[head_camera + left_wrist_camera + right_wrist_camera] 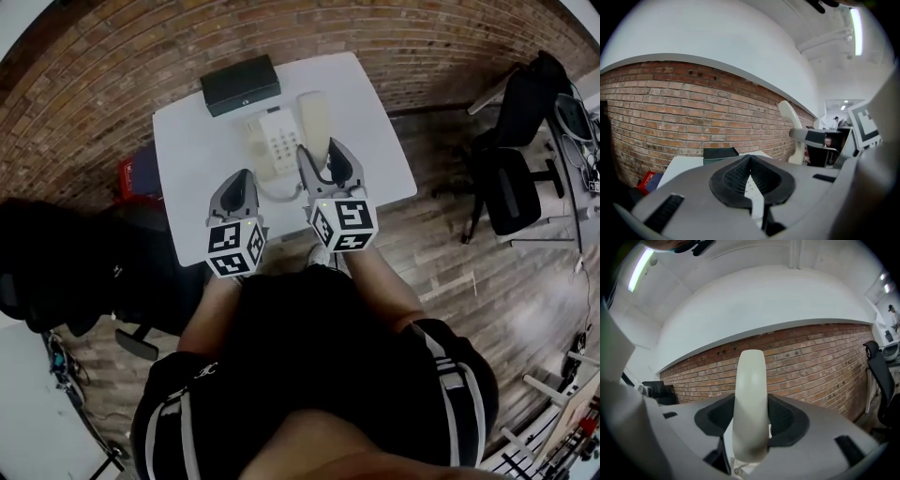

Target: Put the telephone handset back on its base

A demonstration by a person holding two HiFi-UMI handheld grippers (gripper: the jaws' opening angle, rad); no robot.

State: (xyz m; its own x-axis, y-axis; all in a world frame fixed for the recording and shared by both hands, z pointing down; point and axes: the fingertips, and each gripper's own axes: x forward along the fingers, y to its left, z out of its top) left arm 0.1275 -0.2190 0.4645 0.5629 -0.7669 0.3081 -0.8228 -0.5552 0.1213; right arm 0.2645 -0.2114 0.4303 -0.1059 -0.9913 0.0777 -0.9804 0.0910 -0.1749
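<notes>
A cream telephone handset (313,117) (750,404) stands between the pads of my right gripper (322,155) (750,430), which is shut on its lower end. The handset points up and away, just right of the telephone base (274,141) with its white keypad. A cord (277,194) hangs from the handset toward the base. My left gripper (241,178) (751,180) hovers at the base's near left, shut and holding nothing. The left gripper view also catches the raised handset (791,117) at the right.
The white table (187,141) carries a black box (241,84) (719,153) behind the base. A brick wall runs past the table's far side. A red object (131,173) lies on the floor at the left. Black office chairs (511,178) stand at the right.
</notes>
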